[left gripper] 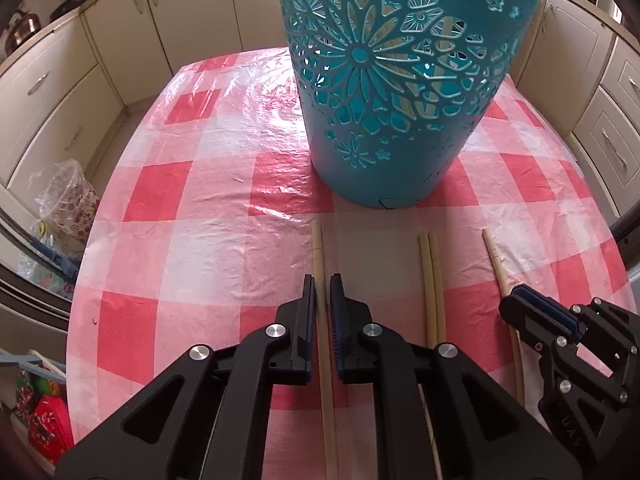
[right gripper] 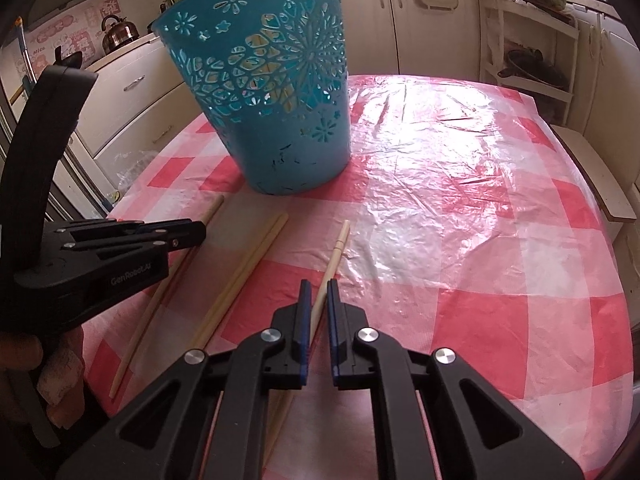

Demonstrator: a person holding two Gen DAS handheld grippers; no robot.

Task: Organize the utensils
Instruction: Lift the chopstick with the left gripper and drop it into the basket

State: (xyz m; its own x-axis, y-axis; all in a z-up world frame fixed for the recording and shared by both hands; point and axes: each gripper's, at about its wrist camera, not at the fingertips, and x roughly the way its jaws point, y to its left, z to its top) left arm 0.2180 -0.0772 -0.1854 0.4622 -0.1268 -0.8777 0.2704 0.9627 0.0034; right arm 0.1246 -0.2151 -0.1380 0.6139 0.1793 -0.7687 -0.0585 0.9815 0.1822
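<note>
Each claw is closed down on its own chopstick: left claw [left gripper: 322,280] on the leftmost chopstick [left gripper: 318,248], right claw [right gripper: 316,284] on the rightmost chopstick [right gripper: 334,258], probably pinched. A loose pair [left gripper: 429,264] is left flat between. The teal basket [left gripper: 400,80] is parked at 12 o'clock on the worktop [left gripper: 180,200], likely as the drop spot.
</note>
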